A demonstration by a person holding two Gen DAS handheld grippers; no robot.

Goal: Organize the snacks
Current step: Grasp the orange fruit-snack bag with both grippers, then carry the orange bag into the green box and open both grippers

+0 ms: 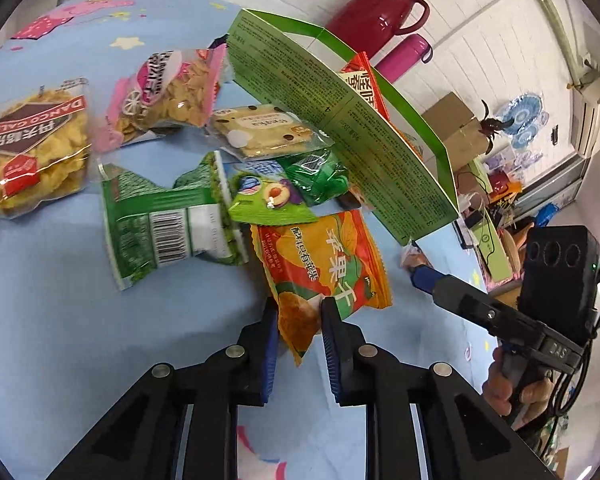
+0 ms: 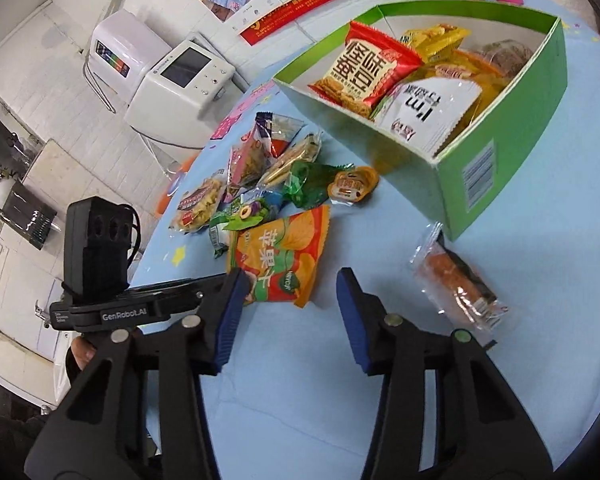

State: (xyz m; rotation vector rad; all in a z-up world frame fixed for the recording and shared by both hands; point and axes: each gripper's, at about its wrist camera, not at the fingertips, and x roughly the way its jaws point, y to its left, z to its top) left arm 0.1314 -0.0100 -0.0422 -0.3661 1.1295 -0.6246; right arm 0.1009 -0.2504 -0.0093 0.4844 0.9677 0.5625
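Observation:
An orange apple-chip packet (image 1: 320,268) (image 2: 284,256) lies on the blue tablecloth in front of a heap of snacks. My left gripper (image 1: 300,316) is shut on its near corner, with the packet filling the gap between the fingers. The open green box (image 1: 340,120) (image 2: 500,168) stands behind it and holds several packets. My right gripper (image 2: 292,276) hovers open over the cloth with nothing between its fingers. A clear-wrapped sausage snack (image 2: 456,280) lies to its right, by the box corner. In the left wrist view the right gripper (image 1: 420,276) shows at the right.
Loose snacks lie left of the box: a green pea packet (image 1: 168,220), a cookie bag (image 1: 32,148), a pink bag (image 1: 168,92), a jelly cup (image 2: 354,184). A red jug (image 1: 380,8) and pink bottle (image 1: 406,54) stand behind the box. The table edge (image 2: 156,240) curves at left.

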